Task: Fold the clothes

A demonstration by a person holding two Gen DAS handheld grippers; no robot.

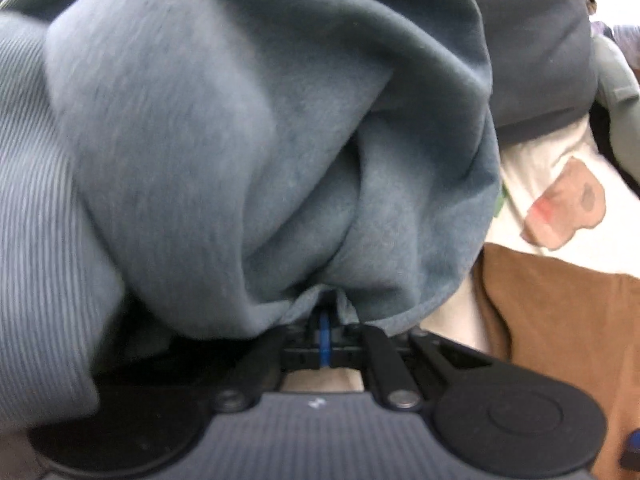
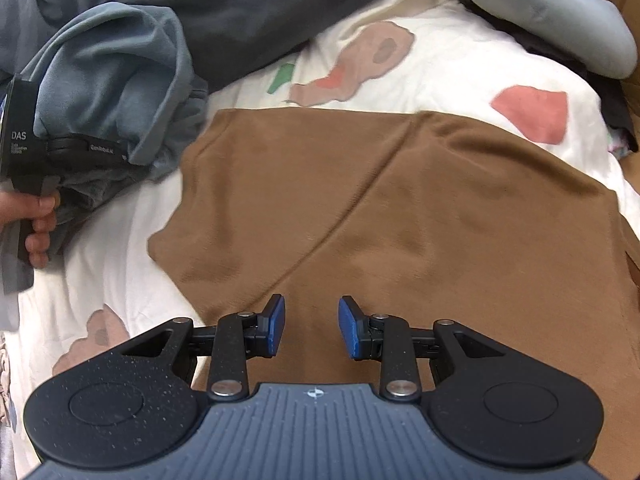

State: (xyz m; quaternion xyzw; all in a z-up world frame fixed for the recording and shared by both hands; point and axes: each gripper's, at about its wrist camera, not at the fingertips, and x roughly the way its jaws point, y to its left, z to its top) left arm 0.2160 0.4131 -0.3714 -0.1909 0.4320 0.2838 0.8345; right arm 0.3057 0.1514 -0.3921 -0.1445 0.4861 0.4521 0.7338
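Ahead of and under the right gripper, the brown garment lies flat on the patterned bed sheet, long axis running left-right across its fingers, which are apart w/ nothing between. Off to their left, the left gripper has fingers clamped on a bunched grey-blue sweatshirt; right hand is nearer the brown piece.

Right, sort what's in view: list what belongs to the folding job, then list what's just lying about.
In the job:
- blue-grey sweatshirt, pinched in the shut left gripper
- brown garment, lying flat under the open right gripper

Lying about:
- patterned white bedsheet
- dark grey garment at the back
- light grey sleeve, far right
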